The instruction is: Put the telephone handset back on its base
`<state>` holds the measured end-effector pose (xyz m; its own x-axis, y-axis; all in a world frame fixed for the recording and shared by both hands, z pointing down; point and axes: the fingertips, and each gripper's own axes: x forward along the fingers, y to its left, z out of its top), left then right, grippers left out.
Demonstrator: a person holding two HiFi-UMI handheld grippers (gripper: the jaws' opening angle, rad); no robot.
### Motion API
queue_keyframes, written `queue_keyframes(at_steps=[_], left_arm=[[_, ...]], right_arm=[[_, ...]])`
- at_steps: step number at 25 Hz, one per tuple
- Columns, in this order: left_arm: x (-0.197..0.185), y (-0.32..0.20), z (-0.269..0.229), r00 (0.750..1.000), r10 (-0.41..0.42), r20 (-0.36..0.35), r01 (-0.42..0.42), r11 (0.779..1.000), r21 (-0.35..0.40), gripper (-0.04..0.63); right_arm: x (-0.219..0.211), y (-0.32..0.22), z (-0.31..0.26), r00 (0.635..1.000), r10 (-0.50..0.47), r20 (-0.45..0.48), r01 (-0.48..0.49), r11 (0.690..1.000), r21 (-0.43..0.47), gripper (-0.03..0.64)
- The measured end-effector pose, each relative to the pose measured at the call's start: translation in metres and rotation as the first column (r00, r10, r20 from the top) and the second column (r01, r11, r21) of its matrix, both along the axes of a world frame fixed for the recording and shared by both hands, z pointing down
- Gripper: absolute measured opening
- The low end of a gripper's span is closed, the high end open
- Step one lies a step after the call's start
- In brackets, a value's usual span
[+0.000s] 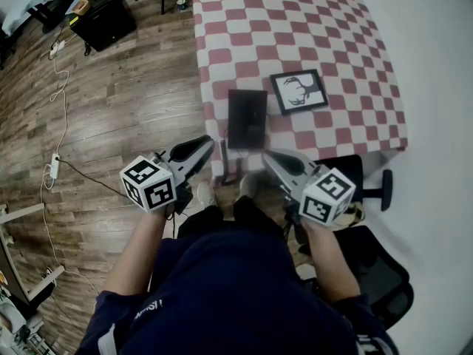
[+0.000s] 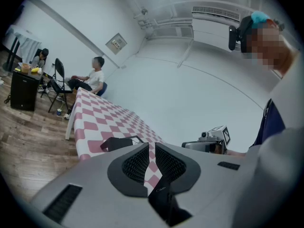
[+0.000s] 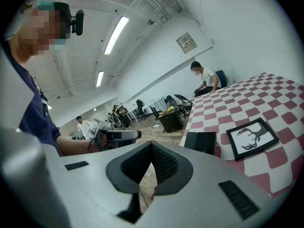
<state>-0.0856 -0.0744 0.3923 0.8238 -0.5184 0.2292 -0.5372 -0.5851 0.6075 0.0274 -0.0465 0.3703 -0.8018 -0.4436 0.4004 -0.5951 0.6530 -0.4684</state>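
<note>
Left tool (image 1: 207,145) and right tool (image 1: 269,157): both pressed together, empty, held just off the tabletop (image 1: 295,21) edge. Black telephone (image 1: 247,117) at their 12 o'clock, near that edge; framed deer picture (image 1: 299,91) at its 2 o'clock. Cannot tell handset from base here. Judged light, stiff, slick plastic; grip mid-shaft.

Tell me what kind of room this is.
Probably a shared office or lab workspace: wood-plank floor, a checked-cloth table, a black office chair, and other seated people under ceiling strip lights.
</note>
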Motion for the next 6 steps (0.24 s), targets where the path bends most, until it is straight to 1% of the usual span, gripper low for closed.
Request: queue_keyframes(at_steps=[6], left_arm=[[0.0049,-0.0005,0.0,1.0,0.0,-0.002,0.0,1.0,0.003,0.063]], right_arm=[[0.0033,-0.0005,0.0001,1.0,-0.005,0.001,0.005,1.0,0.003,0.012]])
